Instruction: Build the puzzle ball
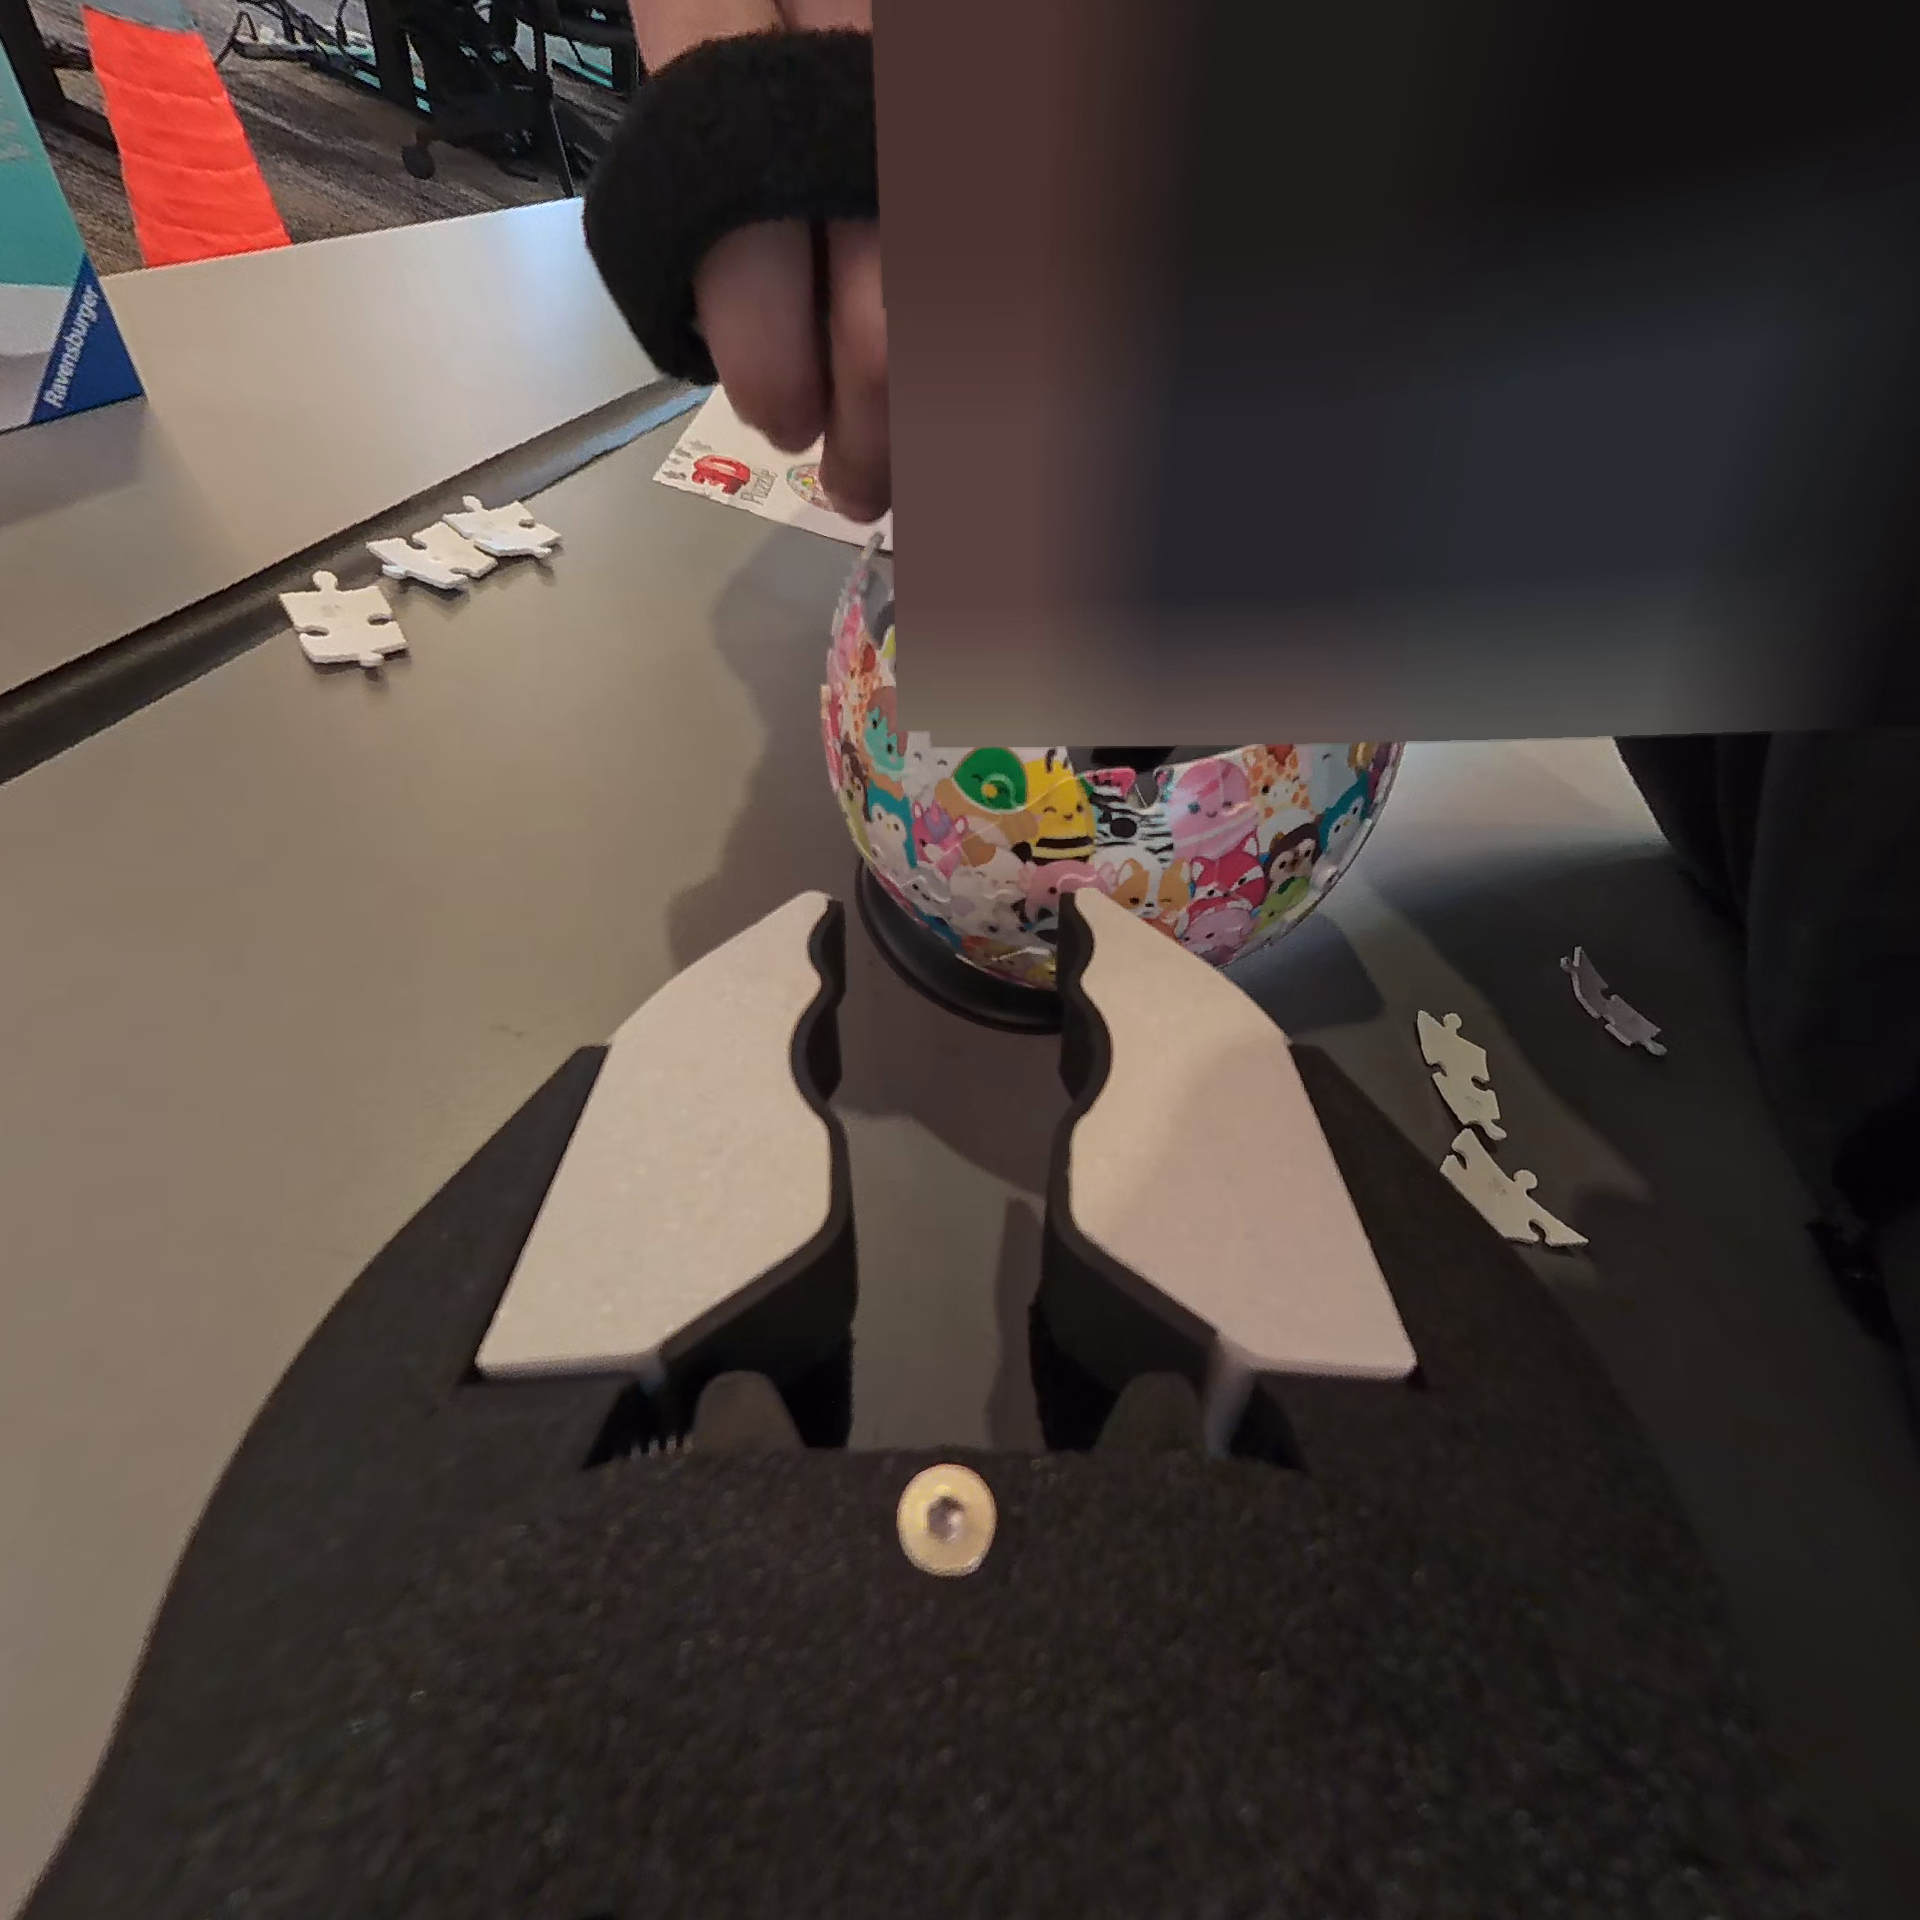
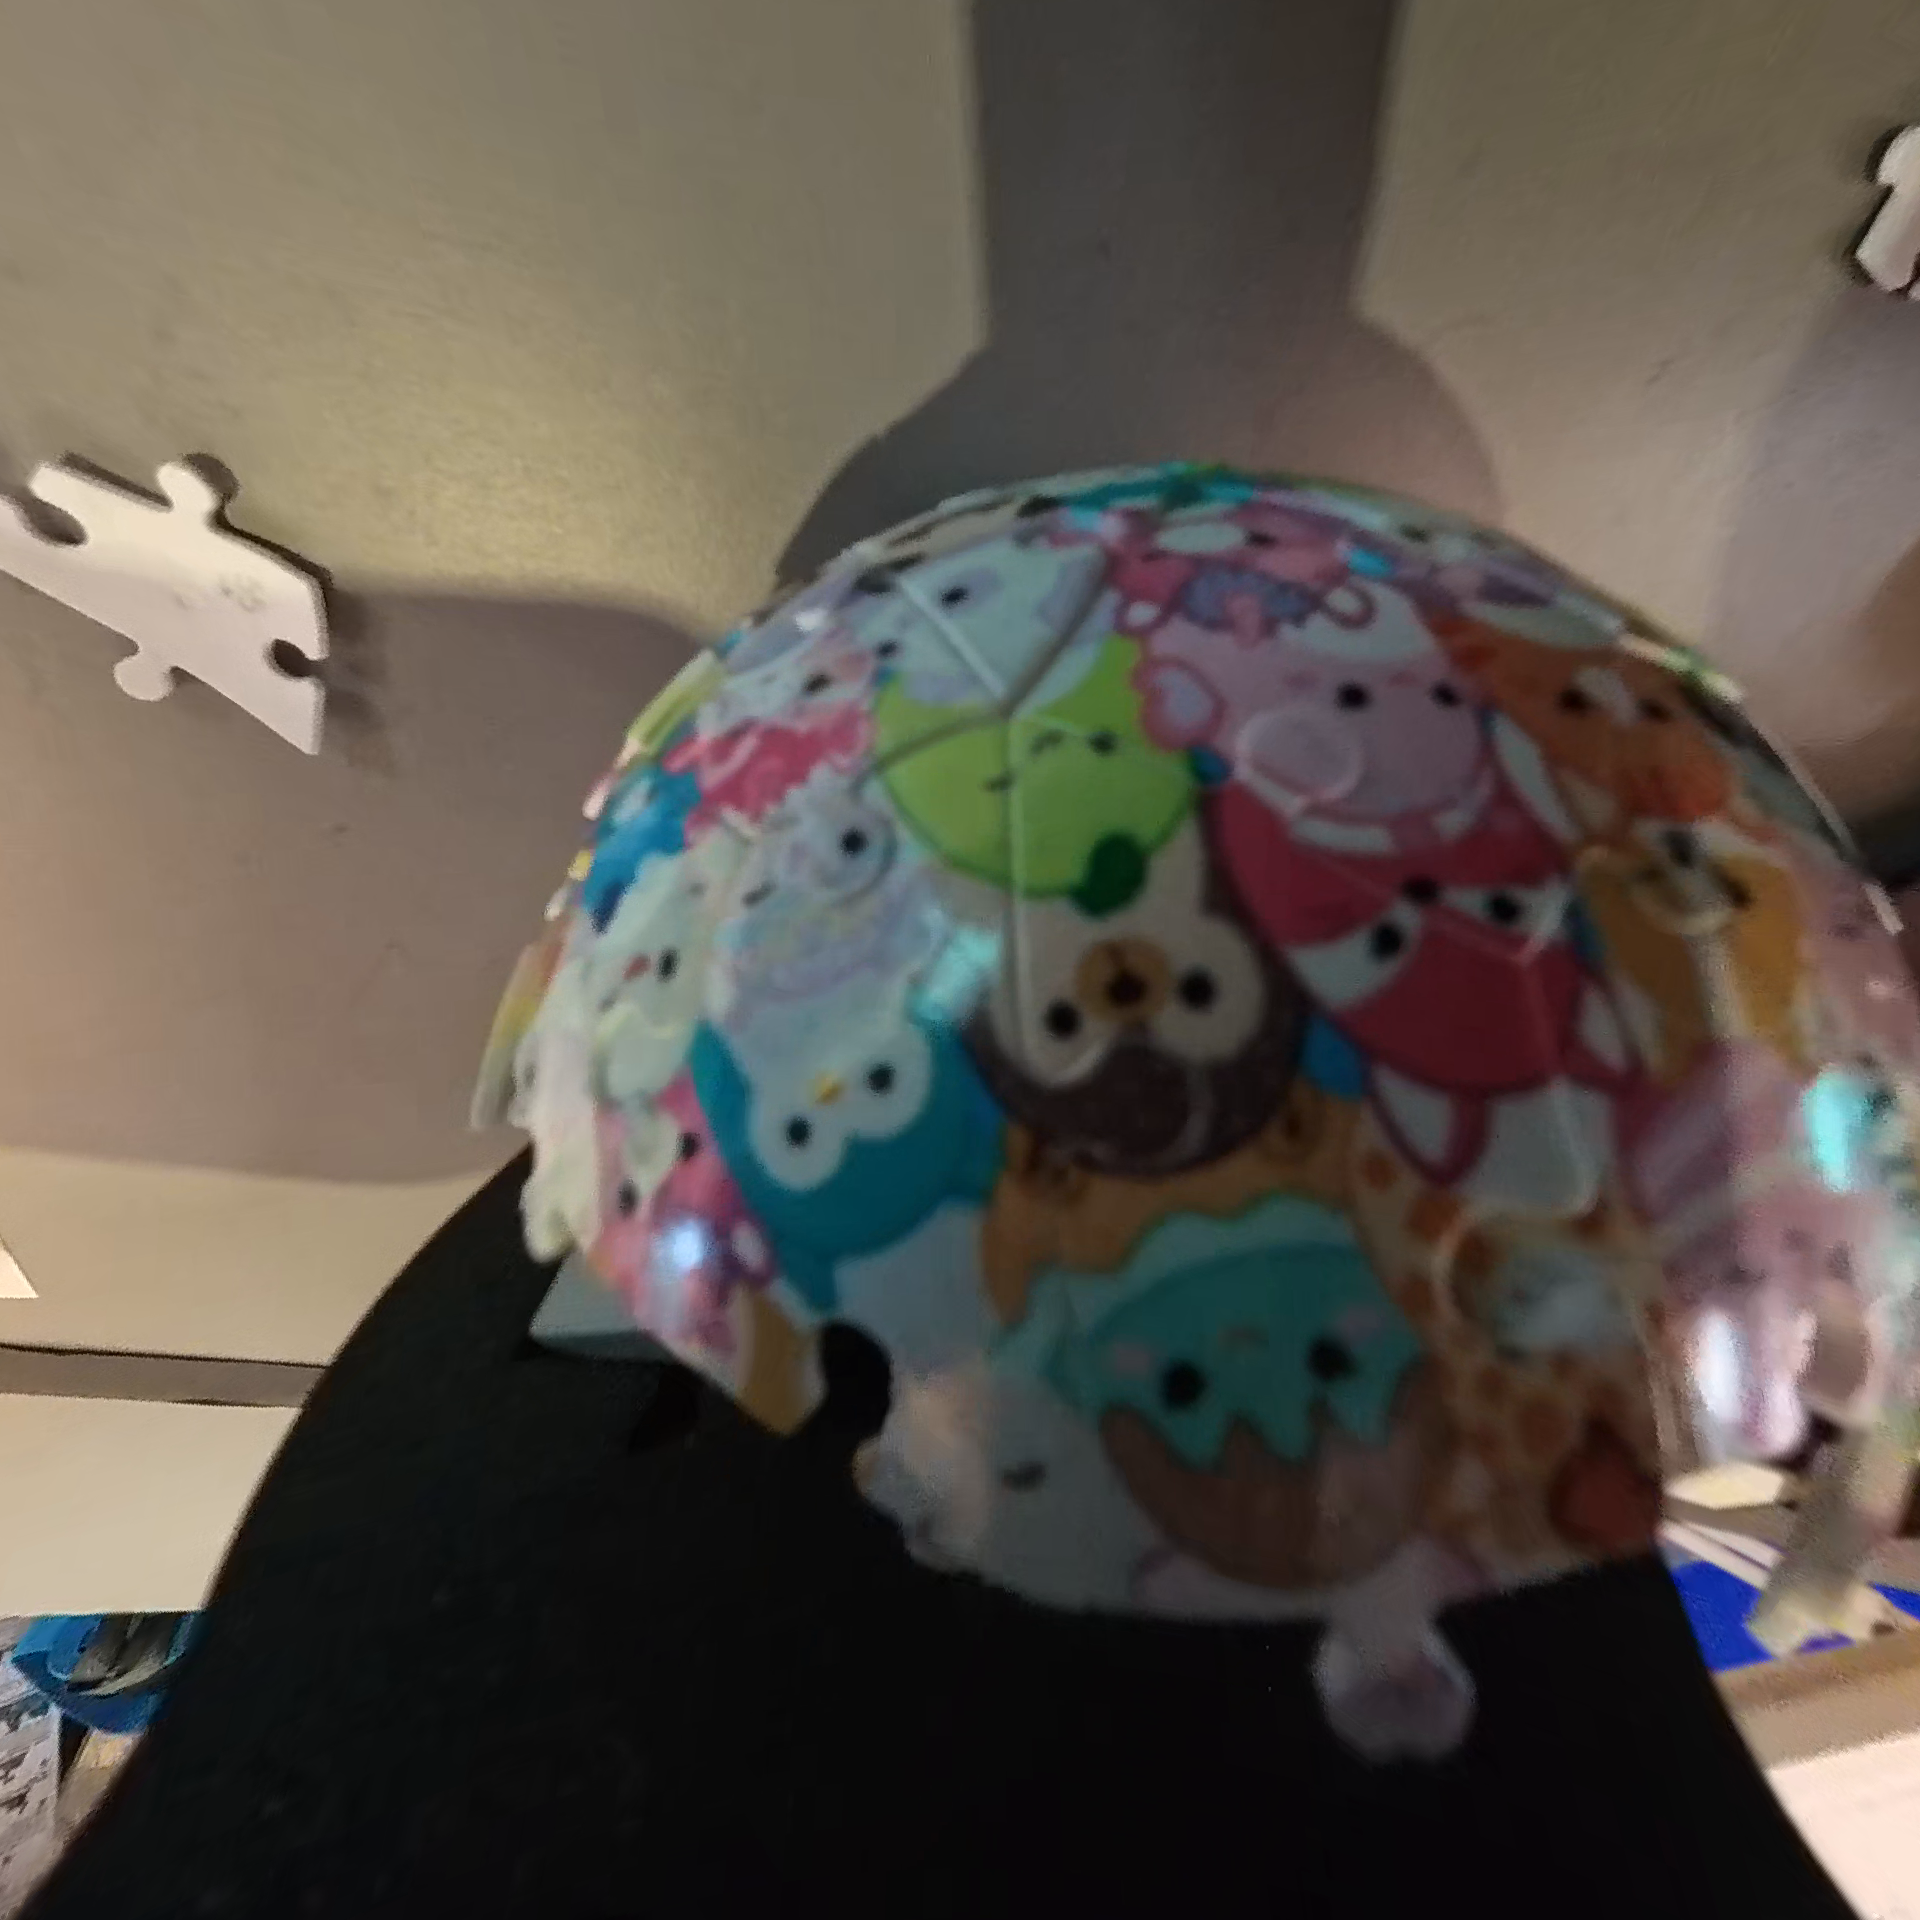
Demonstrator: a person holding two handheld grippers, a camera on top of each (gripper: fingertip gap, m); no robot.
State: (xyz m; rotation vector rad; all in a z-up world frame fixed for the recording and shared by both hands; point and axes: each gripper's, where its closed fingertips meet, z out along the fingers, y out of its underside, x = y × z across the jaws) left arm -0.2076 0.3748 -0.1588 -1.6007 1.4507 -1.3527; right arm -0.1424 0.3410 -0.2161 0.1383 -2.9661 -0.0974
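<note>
The colourful puzzle ball [image 1: 1049, 831] stands on a black ring stand [image 1: 935, 966] on the dark table; a blurred patch hides its upper part. My left gripper [image 1: 951, 930] is open and empty, low over the table, with its tips just short of the stand. In the right wrist view the ball's curved shell [image 2: 1143, 987] fills the frame, blurred and very close. Its jagged open edge lies over my right gripper's black body [image 2: 520, 1662] and hides the fingers. A hand with a black wristband [image 1: 727, 187] reaches down over the ball.
White face-down puzzle pieces lie at the left [image 1: 343, 623], [image 1: 468, 540] and at the right [image 1: 1465, 1070], [image 1: 1512, 1195], [image 1: 1610, 1003]. One shows in the right wrist view [image 2: 177, 592]. A leaflet [image 1: 727, 473] lies behind the ball. The puzzle box [image 1: 62, 312] stands on a lighter table at far left.
</note>
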